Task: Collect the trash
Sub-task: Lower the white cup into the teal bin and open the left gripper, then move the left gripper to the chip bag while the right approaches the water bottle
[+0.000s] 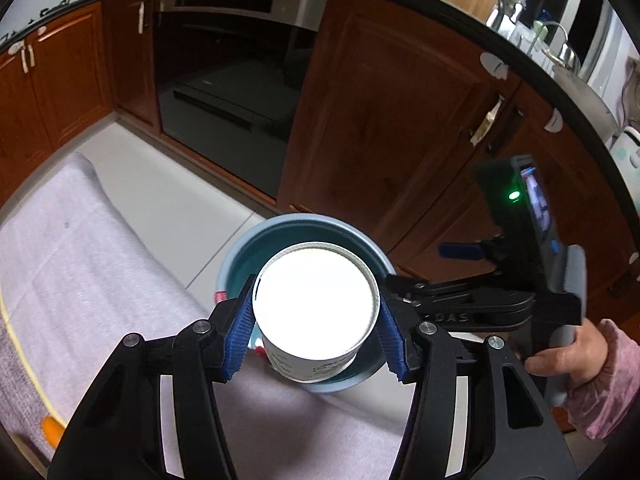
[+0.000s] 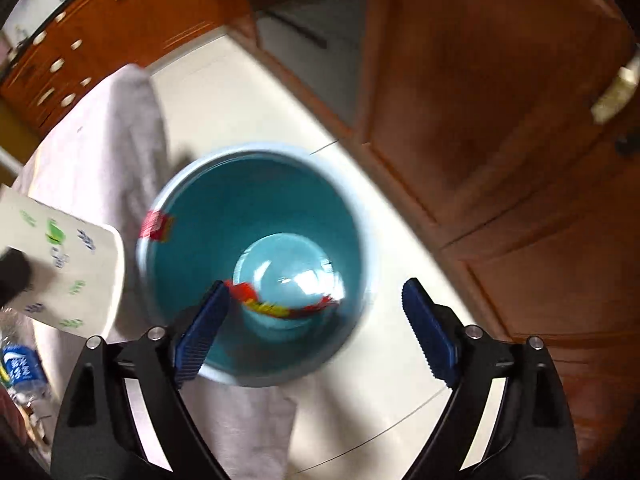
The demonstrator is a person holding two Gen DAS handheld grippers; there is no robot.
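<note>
My left gripper (image 1: 316, 316) is shut on a white paper cup (image 1: 316, 300), held open end toward the camera above the blue trash bin (image 1: 236, 252). The cup also shows at the left of the right wrist view (image 2: 76, 264). My right gripper (image 2: 312, 320) is open and empty, just above the bin (image 2: 256, 176). A red and yellow wrapper (image 2: 276, 306) lies on the bin's bottom. A red label (image 2: 156, 226) sits on the bin's rim. The right gripper also shows in the left wrist view (image 1: 460, 248), held by a hand (image 1: 568, 356).
The bin stands on the white tile floor (image 1: 160, 184) by the edge of a grey cloth-covered surface (image 1: 80, 264). Brown wooden cabinets (image 1: 400, 120) and a black oven (image 1: 228, 92) stand behind. A crushed plastic bottle with a blue label (image 2: 18, 368) lies at the lower left.
</note>
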